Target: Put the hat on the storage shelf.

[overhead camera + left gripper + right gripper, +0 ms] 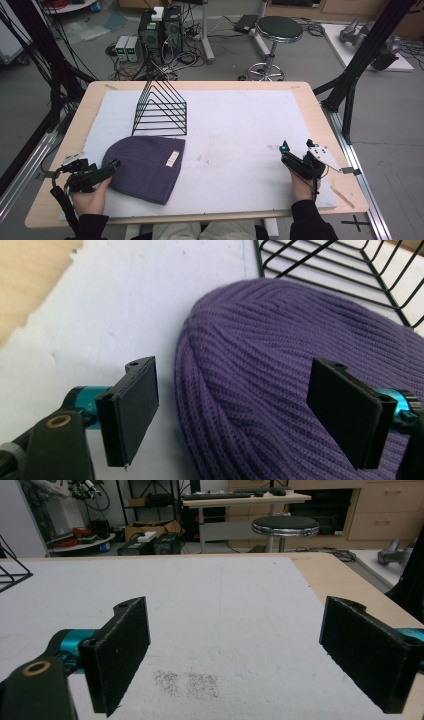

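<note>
We've got the left tongs [114,165] spread wide right at the purple beanie's [145,167] edge, while the right tongs [284,152], also gaping and empty, sit well apart across the desk [240,85].

A lab, plainly: computer towers [161,27] sit on the floor in a tangle of cables [187,55] (quite a nest), black frame struts [367,45] flank the desk [320,107], and a round stool [279,29] stands behind.

High view overhead, facing forward; gripper views low, close, sharing white mat [240,130].
</note>
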Available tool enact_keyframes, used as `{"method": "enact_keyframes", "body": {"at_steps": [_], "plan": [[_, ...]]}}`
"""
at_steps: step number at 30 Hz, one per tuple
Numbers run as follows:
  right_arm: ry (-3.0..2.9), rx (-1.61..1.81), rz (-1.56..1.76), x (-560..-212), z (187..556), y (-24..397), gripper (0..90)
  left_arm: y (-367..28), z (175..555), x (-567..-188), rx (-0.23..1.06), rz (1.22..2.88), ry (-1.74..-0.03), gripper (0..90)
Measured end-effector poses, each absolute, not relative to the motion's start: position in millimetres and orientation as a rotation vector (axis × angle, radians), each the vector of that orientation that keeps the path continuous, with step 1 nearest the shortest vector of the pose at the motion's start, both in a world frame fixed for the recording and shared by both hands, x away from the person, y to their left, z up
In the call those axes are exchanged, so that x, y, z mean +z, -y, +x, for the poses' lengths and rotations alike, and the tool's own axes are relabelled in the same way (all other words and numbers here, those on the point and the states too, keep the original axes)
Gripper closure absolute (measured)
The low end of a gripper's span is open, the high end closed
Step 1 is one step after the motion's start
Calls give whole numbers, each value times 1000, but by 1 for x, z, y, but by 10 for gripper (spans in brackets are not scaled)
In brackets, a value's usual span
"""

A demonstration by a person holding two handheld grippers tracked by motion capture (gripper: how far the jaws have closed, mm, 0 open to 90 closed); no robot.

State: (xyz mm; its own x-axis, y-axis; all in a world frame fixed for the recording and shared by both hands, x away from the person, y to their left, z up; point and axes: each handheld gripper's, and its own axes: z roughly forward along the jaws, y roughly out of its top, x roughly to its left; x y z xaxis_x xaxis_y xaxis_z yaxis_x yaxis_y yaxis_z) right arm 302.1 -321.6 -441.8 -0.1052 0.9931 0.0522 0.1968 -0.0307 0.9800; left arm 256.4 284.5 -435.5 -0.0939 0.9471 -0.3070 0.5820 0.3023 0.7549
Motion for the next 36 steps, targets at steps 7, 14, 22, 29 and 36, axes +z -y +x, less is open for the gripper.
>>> {"method": "enact_keyframes", "body": {"at_steps": [7,14,22,29,36], "plan": [[-1419,1226,1334,-442,302,320,119,-285,255,-444,444,1329,-1824,190],[-1417,1220,1324,-442,303,321,120,-282,254,-444,470,1327,-1838,199],[-1418,1217,1328,-442,303,320,119,-270,256,-444,513,1341,-1866,145],[-1421,1215,1320,-442,303,319,119,-266,257,-445,541,1351,-1870,227],[-1412,1217,1321,-442,302,319,120,-266,256,-445,596,1361,-1899,467]]}}
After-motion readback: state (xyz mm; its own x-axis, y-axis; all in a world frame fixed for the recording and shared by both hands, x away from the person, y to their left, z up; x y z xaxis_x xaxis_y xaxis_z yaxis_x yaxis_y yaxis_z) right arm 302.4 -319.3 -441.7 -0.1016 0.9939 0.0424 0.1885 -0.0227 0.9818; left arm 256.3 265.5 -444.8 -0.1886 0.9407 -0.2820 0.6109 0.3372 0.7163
